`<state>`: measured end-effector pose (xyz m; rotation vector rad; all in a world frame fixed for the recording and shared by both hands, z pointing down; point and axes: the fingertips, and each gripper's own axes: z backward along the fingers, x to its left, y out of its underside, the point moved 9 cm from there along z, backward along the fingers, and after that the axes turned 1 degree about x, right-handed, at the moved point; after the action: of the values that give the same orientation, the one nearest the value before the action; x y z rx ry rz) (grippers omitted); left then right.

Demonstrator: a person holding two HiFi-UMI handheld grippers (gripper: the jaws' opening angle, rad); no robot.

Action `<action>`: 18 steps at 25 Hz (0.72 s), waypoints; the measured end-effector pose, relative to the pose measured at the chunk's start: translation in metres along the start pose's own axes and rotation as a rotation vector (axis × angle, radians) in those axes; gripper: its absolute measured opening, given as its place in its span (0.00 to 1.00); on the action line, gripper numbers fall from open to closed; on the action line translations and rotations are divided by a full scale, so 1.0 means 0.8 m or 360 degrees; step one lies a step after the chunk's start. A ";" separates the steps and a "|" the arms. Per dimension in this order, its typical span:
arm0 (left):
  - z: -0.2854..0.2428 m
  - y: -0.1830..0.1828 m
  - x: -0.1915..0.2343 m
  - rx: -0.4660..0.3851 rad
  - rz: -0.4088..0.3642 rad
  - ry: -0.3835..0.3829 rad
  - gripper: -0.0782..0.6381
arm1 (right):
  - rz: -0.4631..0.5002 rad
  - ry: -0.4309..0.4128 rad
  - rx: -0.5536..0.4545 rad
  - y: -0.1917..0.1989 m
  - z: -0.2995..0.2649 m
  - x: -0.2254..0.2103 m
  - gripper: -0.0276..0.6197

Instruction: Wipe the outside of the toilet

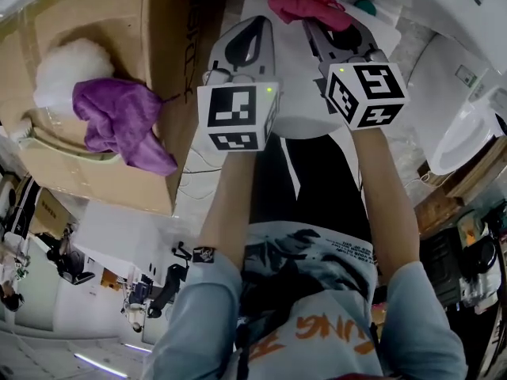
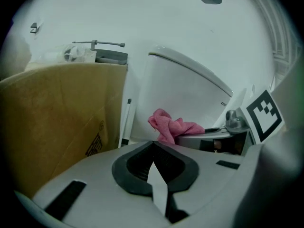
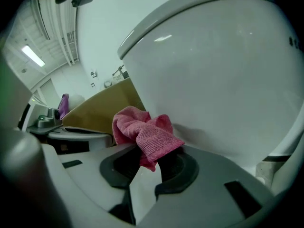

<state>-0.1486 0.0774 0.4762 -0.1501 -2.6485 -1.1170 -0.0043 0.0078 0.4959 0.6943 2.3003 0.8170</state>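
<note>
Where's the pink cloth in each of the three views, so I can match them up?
Head view: cloth at top centre, pinched by the right gripper.
Left gripper view: cloth just right of centre, beyond the shut jaws.
Right gripper view: cloth at centre, clamped between the jaws.
Shared landmark: the box, left of the cloth in all three views.

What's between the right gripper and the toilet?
Only the pink cloth, which the right gripper clamps, just before the toilet; the right gripper view shows it.
</note>
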 end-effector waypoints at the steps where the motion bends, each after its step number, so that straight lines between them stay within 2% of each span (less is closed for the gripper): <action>1: 0.000 0.000 0.006 0.0004 0.0011 -0.0009 0.14 | 0.0004 -0.0015 0.0006 -0.003 -0.009 0.005 0.20; 9: -0.016 0.004 0.048 0.0047 0.0048 -0.0007 0.14 | 0.0037 -0.0086 0.0085 -0.006 -0.086 0.028 0.20; 18: -0.035 -0.001 0.070 0.0099 0.0083 0.0074 0.14 | 0.0009 -0.0026 0.0121 -0.011 -0.128 0.008 0.20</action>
<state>-0.1967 0.0563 0.5099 -0.1780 -2.6193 -1.0088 -0.0802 -0.0329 0.5526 0.7387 2.3254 0.7272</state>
